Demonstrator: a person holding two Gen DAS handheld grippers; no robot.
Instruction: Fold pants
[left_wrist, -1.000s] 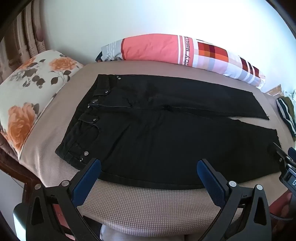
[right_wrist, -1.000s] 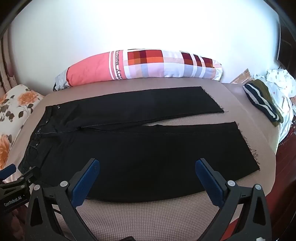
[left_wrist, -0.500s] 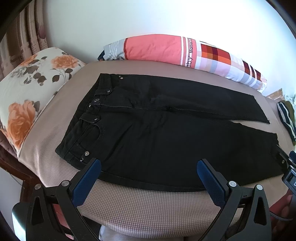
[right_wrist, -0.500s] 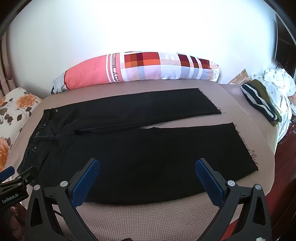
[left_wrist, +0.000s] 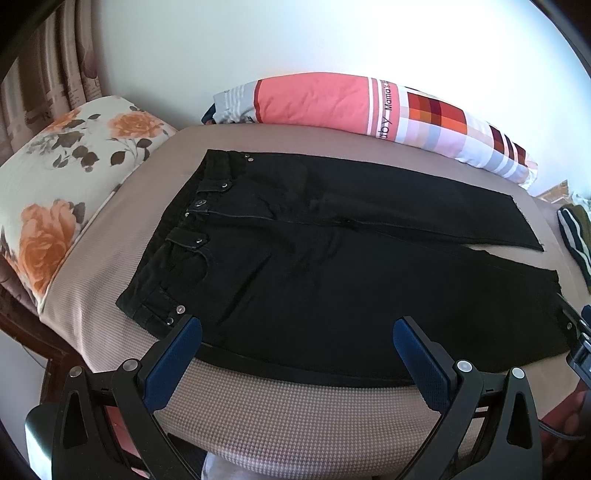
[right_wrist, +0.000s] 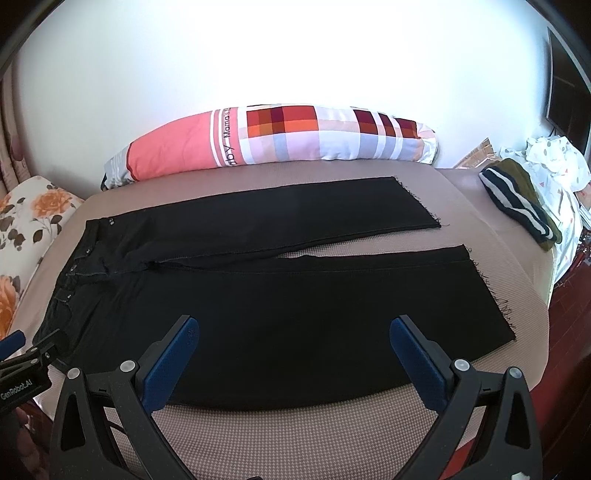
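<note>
Black pants (left_wrist: 332, 266) lie flat on the beige bed (left_wrist: 280, 417), waistband to the left and both legs spread to the right with frayed hems (right_wrist: 491, 291). My left gripper (left_wrist: 297, 332) hovers open over the near edge of the pants beside the waistband corner. My right gripper (right_wrist: 291, 332) hovers open above the near leg of the pants (right_wrist: 295, 302), nothing between its blue pads. Each gripper shows at the edge of the other's view: the right gripper (left_wrist: 578, 332) and the left gripper (right_wrist: 22, 350).
A long pink and checked pillow (right_wrist: 280, 136) lies along the far wall. A floral pillow (left_wrist: 62, 188) sits at the left end of the bed. Striped dark folded clothes (right_wrist: 517, 199) and white fabric (right_wrist: 554, 162) lie at the right end.
Both views have shifted slightly as the grippers drift; the pants lie as before and both grippers stay open.
</note>
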